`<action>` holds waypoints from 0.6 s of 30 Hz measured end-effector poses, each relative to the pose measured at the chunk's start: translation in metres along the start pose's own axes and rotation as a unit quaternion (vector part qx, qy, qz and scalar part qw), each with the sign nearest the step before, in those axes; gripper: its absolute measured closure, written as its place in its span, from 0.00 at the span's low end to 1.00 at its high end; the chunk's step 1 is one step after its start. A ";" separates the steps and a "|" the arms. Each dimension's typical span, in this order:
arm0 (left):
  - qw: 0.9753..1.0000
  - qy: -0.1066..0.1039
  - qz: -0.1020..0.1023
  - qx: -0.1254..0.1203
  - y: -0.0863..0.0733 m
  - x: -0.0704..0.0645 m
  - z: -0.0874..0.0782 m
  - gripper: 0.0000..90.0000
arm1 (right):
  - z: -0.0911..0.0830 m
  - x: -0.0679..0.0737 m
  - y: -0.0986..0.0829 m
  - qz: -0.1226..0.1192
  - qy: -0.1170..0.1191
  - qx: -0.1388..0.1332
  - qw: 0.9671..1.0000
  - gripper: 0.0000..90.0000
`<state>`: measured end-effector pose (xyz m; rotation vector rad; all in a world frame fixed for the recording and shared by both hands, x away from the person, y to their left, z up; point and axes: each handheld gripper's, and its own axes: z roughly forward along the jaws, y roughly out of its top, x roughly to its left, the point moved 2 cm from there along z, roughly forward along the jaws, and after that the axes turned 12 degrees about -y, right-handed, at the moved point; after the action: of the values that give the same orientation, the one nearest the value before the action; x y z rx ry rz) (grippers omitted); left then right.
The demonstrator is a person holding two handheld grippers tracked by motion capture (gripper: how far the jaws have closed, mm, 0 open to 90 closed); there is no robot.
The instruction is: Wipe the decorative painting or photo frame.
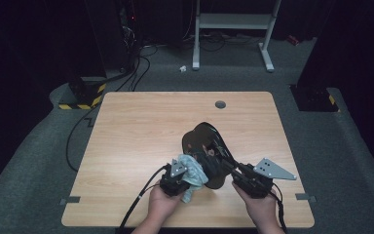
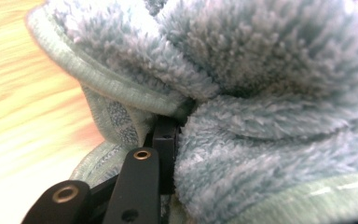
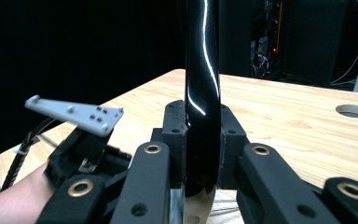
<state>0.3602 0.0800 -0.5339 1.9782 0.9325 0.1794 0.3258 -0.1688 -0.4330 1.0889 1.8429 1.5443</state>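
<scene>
A glossy black plate is held up on edge above the wooden table. My right gripper is shut on its rim from the right. In the right gripper view the plate rises edge-on between the jaws of the right gripper. A fluffy light blue cloth is bunched against the plate's left side, with my left gripper shut on it. In the left gripper view the cloth wraps the left gripper, hiding one jaw. The left gripper also appears beside the plate.
A round cable hole lies near the table's far edge. Beyond the table stand a white desk frame and a yellow-and-black striped base with cables trailing over the grey floor. Bare wood stretches left and behind the plate.
</scene>
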 end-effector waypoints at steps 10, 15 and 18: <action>0.997 -0.064 0.027 0.022 -0.007 -0.040 0.010 0.77 | 0.000 -0.001 0.000 0.003 0.000 -0.001 1.000 0.86; 0.992 -0.107 0.061 0.028 -0.003 -0.077 0.011 0.77 | 0.001 0.000 0.000 0.002 0.002 -0.002 1.000 0.86; 0.993 -0.102 0.060 0.028 -0.001 -0.071 0.011 0.76 | 0.001 0.000 0.000 0.002 0.002 -0.003 1.000 0.86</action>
<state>0.3147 0.0251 -0.5249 2.0618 0.6939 0.0169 0.3263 -0.1685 -0.4335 1.0887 1.8395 1.5541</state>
